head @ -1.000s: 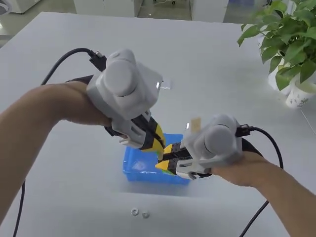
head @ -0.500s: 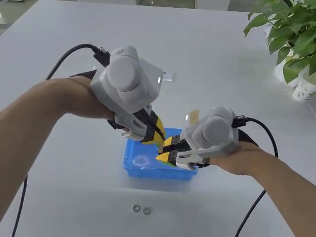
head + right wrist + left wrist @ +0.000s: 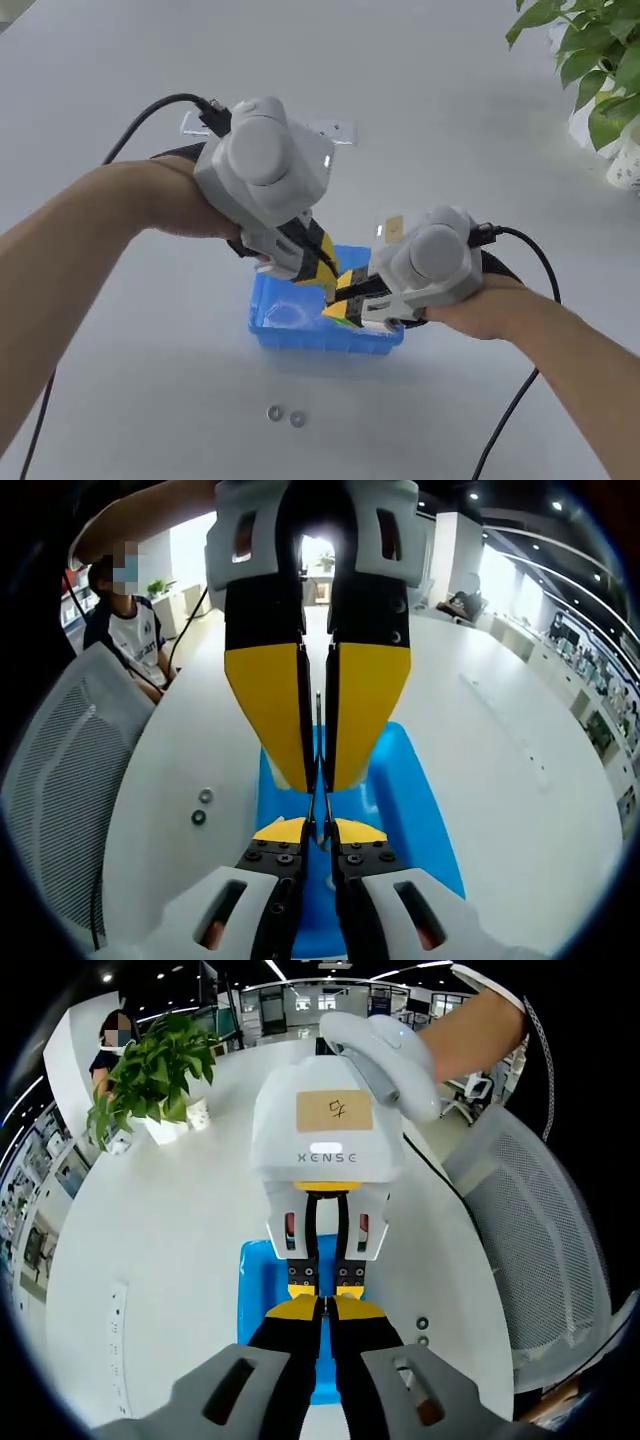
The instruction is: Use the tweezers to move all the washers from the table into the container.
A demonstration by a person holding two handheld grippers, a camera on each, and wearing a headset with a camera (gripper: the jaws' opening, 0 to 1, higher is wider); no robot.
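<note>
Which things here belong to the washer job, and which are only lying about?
For the job: blue container, two loose washers, thin tweezers between the jaws, left gripper, right gripper.
Lying about: potted plant, clear tag, mesh chair.

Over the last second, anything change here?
Nothing visibly moved; only the head camera shifted. The left gripper and right gripper stay shut, tip to tip over the blue container. The two washers still lie on the table in front of it.
</note>
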